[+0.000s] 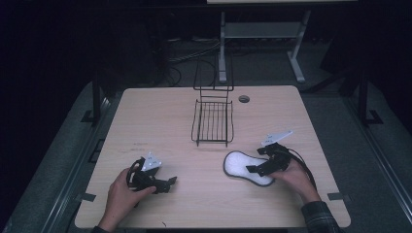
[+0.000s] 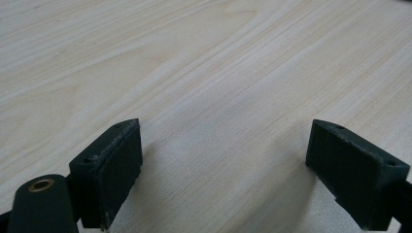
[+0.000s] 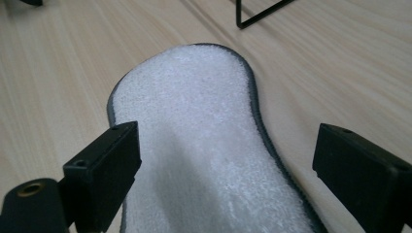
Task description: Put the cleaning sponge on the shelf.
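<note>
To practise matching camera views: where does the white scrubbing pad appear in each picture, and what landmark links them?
High view: white scrubbing pad lies right of centre, under the right gripper.
Left gripper view: bare table instead.
Right gripper view: pad fills the centre.
Shared landmark: black wire rack.

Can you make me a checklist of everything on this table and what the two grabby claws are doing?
Surface: pale wooden table, round hole near its far edge.
Job's things: white sponge pad with grey rim, lying flat; black wire rack beyond it, apart.
Clutter: nothing seen.
Grippers: left gripper open over bare wood; right gripper open, jaws astride the pad, not pressing it.
Cables: black cable trailing from the right gripper.
Surroundings: dark room, white metal stand behind the table.
</note>
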Demonstrator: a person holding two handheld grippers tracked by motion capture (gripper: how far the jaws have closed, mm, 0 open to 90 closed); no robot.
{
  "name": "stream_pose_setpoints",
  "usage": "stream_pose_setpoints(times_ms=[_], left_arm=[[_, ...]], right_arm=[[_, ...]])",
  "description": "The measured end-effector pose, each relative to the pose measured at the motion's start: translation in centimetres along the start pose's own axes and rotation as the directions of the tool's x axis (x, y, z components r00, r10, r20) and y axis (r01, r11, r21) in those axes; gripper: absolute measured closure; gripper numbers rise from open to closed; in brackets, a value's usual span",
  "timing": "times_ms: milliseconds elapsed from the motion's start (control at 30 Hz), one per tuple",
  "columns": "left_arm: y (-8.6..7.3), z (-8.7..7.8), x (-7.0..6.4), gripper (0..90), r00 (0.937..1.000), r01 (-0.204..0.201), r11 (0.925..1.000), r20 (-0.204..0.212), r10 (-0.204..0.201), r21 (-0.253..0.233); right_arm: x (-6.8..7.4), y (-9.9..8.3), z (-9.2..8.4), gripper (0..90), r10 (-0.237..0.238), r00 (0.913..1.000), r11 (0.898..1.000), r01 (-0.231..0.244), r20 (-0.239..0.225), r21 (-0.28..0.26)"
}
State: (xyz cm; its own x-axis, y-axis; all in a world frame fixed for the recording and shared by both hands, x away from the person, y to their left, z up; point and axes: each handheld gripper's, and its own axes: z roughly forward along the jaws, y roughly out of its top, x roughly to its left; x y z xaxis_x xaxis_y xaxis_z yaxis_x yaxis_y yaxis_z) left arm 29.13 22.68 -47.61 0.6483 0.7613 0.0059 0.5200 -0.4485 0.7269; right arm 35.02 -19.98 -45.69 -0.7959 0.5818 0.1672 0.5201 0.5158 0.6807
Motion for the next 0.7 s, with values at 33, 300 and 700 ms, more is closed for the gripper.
stream_pose_setpoints(times_ms=[33, 300, 700], left_arm=[[0.0, 0.0, 0.0, 12.4, 1.0000, 0.000, 1.0000, 0.000, 0.000, 0.000], [0.0, 0.0, 0.0, 12.4, 1.0000, 0.000, 1.0000, 0.000, 0.000, -0.001], [0.0, 0.0, 0.0, 12.4, 1.0000, 0.000, 1.0000, 0.000, 0.000, 0.000]], right_arm=[[0.0, 0.0, 0.0, 9.8, -0.003, 1.0000, 1.000, 0.003, -0.004, 0.003], [0.5, -0.7, 0.4, 9.9, -0.006, 1.0000, 0.999, 0.006, -0.002, 0.054], [1.1, -0.4, 0.6, 9.9, -0.026, 0.9997, 0.998, 0.026, -0.002, 0.055]])
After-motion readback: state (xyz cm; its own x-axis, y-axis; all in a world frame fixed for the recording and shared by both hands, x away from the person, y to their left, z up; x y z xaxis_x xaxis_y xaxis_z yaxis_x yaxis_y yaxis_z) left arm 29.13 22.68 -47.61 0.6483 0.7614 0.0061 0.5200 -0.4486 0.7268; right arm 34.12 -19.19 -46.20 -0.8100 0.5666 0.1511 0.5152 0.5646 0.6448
